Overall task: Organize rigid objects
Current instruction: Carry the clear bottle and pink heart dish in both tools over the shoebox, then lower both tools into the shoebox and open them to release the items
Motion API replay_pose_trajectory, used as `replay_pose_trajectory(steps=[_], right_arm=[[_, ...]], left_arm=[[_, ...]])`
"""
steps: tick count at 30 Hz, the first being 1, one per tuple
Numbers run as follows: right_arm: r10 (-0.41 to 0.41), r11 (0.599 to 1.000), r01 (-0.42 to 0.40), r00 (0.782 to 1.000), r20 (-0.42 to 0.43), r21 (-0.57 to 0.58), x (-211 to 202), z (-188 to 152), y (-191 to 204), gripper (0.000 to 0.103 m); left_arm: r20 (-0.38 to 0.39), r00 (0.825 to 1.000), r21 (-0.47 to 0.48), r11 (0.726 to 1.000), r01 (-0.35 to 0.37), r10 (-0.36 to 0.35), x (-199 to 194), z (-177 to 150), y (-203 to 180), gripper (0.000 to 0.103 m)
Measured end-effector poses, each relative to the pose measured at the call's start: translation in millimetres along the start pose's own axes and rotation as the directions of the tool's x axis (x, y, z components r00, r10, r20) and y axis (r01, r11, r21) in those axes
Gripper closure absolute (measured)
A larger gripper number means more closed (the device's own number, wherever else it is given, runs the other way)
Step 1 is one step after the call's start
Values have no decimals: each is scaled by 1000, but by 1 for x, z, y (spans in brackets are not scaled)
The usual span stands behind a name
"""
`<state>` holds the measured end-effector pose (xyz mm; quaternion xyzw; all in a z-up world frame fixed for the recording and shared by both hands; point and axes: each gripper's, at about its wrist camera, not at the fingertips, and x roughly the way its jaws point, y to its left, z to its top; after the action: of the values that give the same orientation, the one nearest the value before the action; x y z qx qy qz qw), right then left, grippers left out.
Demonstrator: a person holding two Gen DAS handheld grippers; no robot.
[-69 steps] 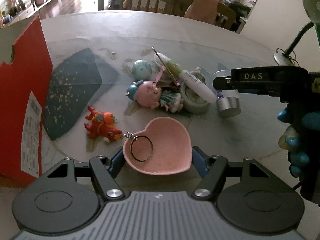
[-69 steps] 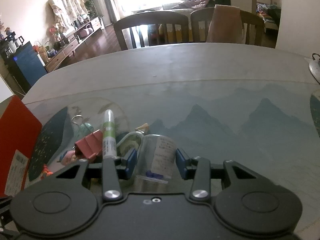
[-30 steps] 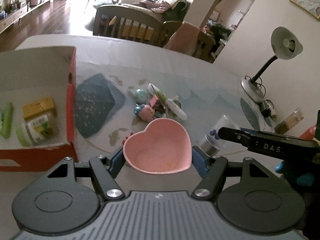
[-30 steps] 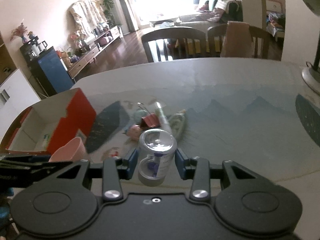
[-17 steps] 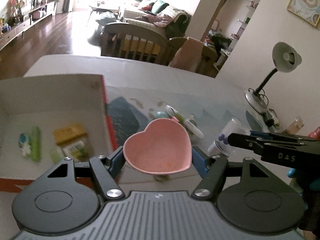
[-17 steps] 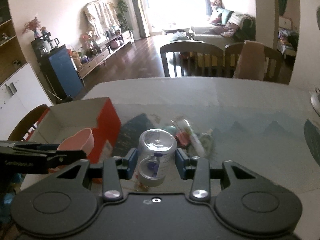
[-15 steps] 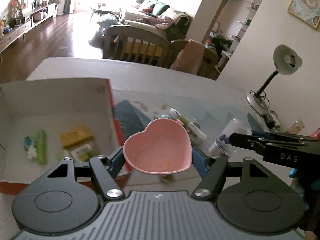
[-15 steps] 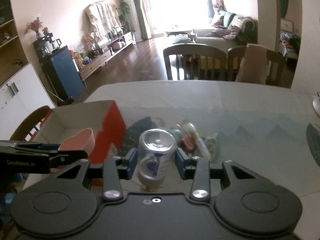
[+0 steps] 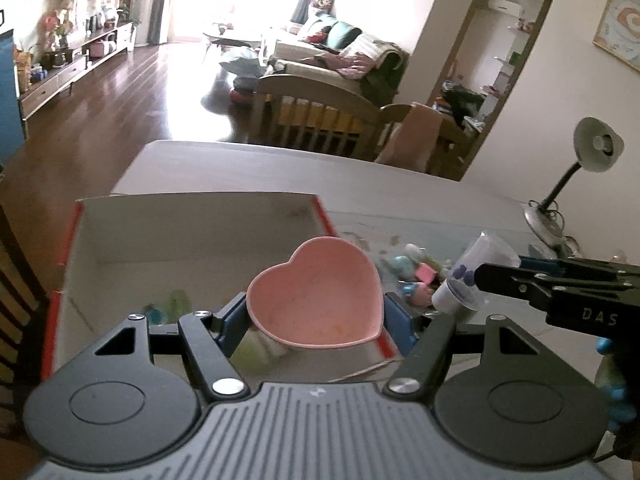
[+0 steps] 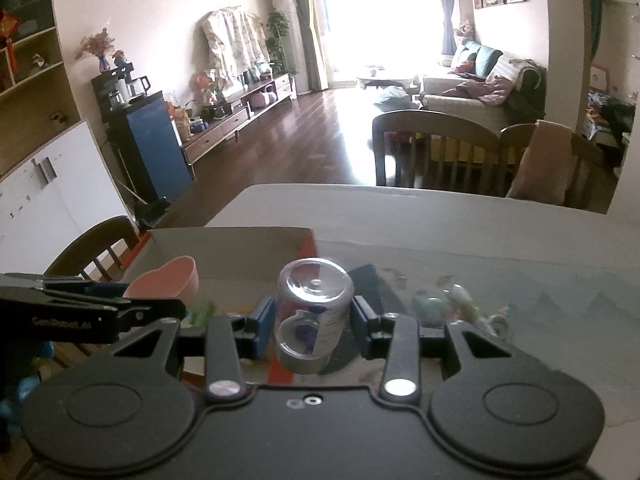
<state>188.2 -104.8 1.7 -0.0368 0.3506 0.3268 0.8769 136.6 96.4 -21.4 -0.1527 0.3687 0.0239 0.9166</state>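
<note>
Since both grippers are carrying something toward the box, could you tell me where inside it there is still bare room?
The red-edged box is bare across its far half, along the back wall and toward the far right corner. Its near end is crowded: blurred green items lie there, under the pink heart bowl. The toy pile right of the box is cluttered too.

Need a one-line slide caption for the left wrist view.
Left claw carries a pink heart-shaped bowl above the open red box; right claw holds a clear jar alongside.

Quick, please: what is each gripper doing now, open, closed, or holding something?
Left gripper: closed on pink heart bowl.
Right gripper: closed on clear jar.
</note>
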Motion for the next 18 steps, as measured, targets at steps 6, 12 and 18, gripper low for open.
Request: replay_pose_trajectory(steps=[6, 12, 18], right_arm=[[12, 1000, -12, 1000, -13, -22, 20, 3, 30, 63], [21, 997, -24, 999, -37, -74, 43, 3, 64, 63], [19, 995, -28, 996, -88, -99, 71, -3, 89, 63]], left_arm=[[2, 999, 3, 999, -44, 44, -4, 5, 36, 32], [-9, 995, 4, 995, -96, 96, 5, 15, 72, 32], [-39, 990, 13, 990, -139, 139, 28, 23, 102, 32]])
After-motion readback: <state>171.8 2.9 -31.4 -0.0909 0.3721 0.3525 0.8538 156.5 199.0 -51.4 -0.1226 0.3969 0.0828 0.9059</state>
